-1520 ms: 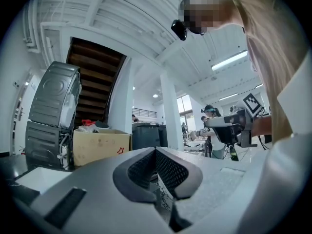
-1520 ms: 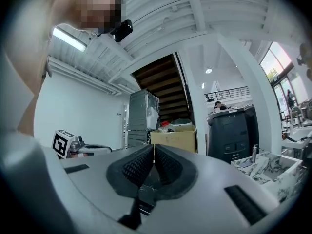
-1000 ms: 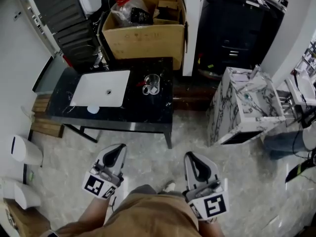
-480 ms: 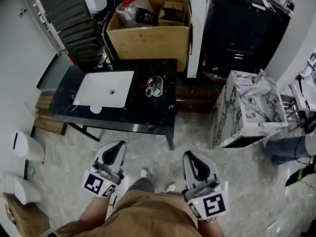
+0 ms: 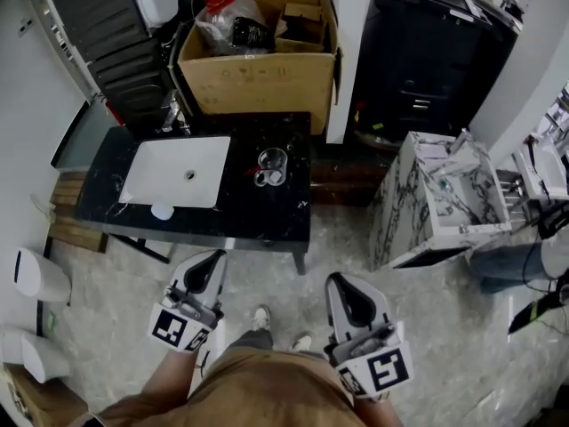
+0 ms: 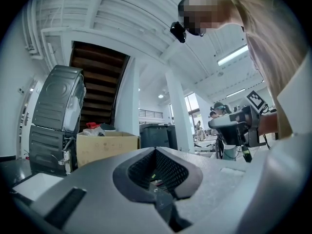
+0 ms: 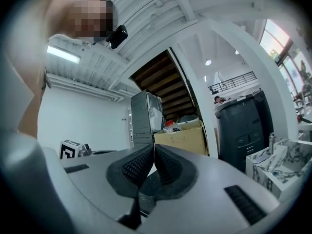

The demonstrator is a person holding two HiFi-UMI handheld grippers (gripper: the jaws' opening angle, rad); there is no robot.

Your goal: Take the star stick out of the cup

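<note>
A clear glass cup [image 5: 272, 161] stands on the black table [image 5: 267, 225], right of the white sink basin [image 5: 175, 171]. A small reddish piece [image 5: 252, 173] shows at the cup's left; it is too small to tell whether it is the star stick. My left gripper [image 5: 213, 260] and right gripper [image 5: 343, 283] are held low in the head view, well short of the table and above the floor. Both point level. The left gripper [image 6: 156, 151] has its jaws closed with nothing between them. The right gripper [image 7: 154, 148] has its pads together, also empty.
A cardboard box [image 5: 258, 69] full of odds and ends sits behind the table. A marble-patterned cabinet [image 5: 427, 207] stands to the right, a dark cabinet [image 5: 418, 69] behind it. White bins [image 5: 40, 276] line the left wall. A small white disc [image 5: 162, 211] lies by the sink.
The table and cup sit slightly nearer and lower in the head view. Both grippers have moved forward toward the table, still shut and empty.
</note>
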